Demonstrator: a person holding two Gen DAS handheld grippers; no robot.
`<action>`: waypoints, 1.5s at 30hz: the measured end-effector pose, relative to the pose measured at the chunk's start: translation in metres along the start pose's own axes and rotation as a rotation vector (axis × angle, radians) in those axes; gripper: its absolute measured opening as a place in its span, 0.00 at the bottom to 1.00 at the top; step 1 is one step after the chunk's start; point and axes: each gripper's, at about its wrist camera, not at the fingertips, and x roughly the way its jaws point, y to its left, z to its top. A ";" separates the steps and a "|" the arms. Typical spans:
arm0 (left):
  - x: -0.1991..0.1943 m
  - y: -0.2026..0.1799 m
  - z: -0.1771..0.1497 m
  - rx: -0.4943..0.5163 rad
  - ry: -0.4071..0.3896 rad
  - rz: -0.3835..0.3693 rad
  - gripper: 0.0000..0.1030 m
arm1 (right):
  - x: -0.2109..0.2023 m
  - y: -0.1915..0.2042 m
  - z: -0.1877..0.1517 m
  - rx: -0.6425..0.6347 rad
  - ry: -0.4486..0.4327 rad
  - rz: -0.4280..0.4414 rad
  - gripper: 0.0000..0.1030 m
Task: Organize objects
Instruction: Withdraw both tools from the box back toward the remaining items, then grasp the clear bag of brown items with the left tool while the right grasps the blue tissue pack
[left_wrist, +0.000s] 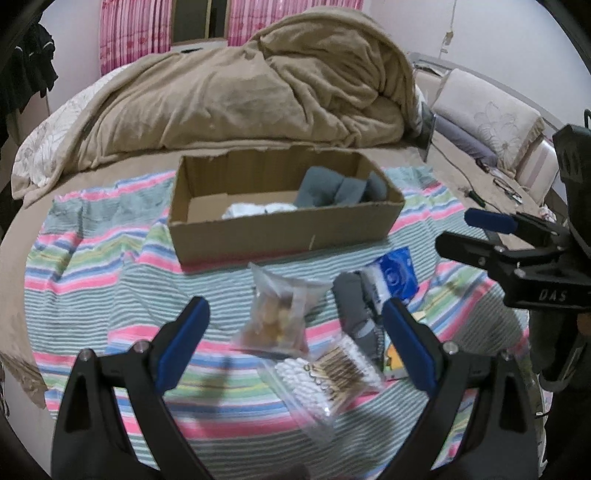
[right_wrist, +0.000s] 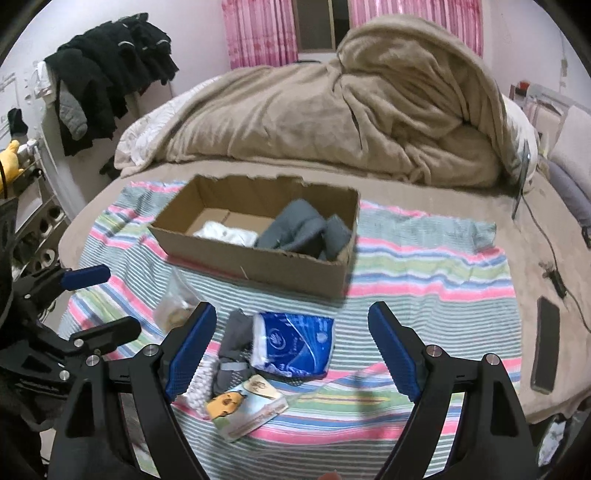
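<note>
An open cardboard box (left_wrist: 280, 232) (right_wrist: 258, 262) sits on a striped cloth (left_wrist: 92, 273) (right_wrist: 424, 273) on the bed. It holds grey fabric (left_wrist: 332, 188) (right_wrist: 303, 225) and something white (right_wrist: 225, 232). In front of it lie a clear snack bag (left_wrist: 277, 314), a bag of cotton swabs (left_wrist: 332, 369), grey socks (left_wrist: 354, 306) (right_wrist: 232, 343), a blue tissue pack (left_wrist: 395, 273) (right_wrist: 295, 343) and a small carded packet (right_wrist: 251, 406). My left gripper (left_wrist: 295, 347) is open over the snack bag and swabs. My right gripper (right_wrist: 291, 343) is open over the tissue pack; it also shows in the left wrist view (left_wrist: 469, 232).
A heaped beige blanket (left_wrist: 258, 85) (right_wrist: 351, 110) lies behind the box. A phone (right_wrist: 546, 347) and cables (right_wrist: 554, 277) lie on the bed at the right. Pillows (left_wrist: 487, 114) are at the far right. Dark clothes (right_wrist: 110, 66) hang at the left.
</note>
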 end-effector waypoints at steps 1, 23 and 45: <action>0.005 0.001 -0.001 -0.004 0.009 0.001 0.93 | 0.004 -0.002 -0.002 0.004 0.008 0.000 0.84; 0.083 0.012 -0.014 -0.019 0.186 0.005 0.91 | 0.076 -0.005 -0.017 -0.012 0.239 0.047 0.84; 0.056 0.018 -0.017 -0.046 0.093 -0.057 0.45 | 0.060 0.004 -0.011 -0.070 0.192 -0.002 0.60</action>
